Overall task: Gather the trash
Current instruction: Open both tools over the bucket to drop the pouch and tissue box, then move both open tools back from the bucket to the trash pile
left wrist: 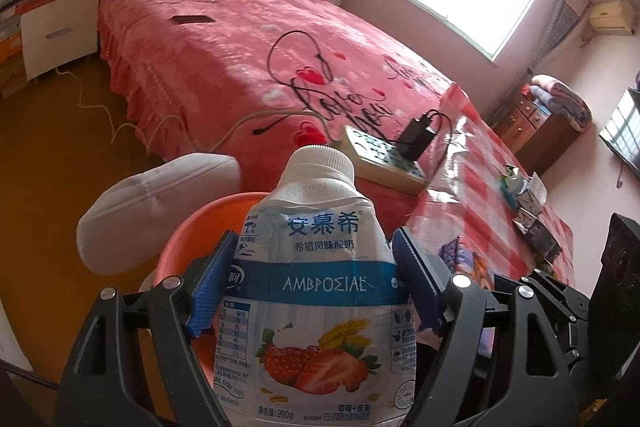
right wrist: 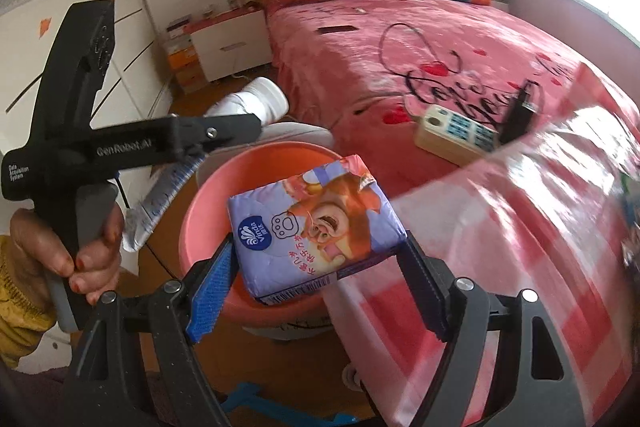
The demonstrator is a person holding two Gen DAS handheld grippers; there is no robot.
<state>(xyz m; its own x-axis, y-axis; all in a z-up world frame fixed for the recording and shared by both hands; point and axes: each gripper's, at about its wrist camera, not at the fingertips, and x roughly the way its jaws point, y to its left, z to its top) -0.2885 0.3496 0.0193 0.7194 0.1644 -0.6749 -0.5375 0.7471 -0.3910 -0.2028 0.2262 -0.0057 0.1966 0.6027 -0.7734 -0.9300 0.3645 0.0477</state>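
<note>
My left gripper (left wrist: 312, 279) is shut on a white Ambrosial yogurt bottle (left wrist: 312, 267) with a strawberry label, held upright over the pink bin (left wrist: 180, 247). In the right wrist view the left gripper (right wrist: 224, 143) shows side-on with the bottle's white cap (right wrist: 268, 99) sticking out above the bin (right wrist: 208, 211). My right gripper (right wrist: 316, 267) is shut on a purple Vinda tissue pack (right wrist: 316, 227), held above the bin's near rim. The tissue pack also shows at the right in the left wrist view (left wrist: 460, 259).
A table with a red-checked plastic cloth (left wrist: 492, 187) stands right of the bin, carrying small wrappers (left wrist: 520, 187) and a power strip (left wrist: 384, 159) with a charger. A pink bed (left wrist: 240, 47) lies behind. A white cushion (left wrist: 156, 211) sits left of the bin.
</note>
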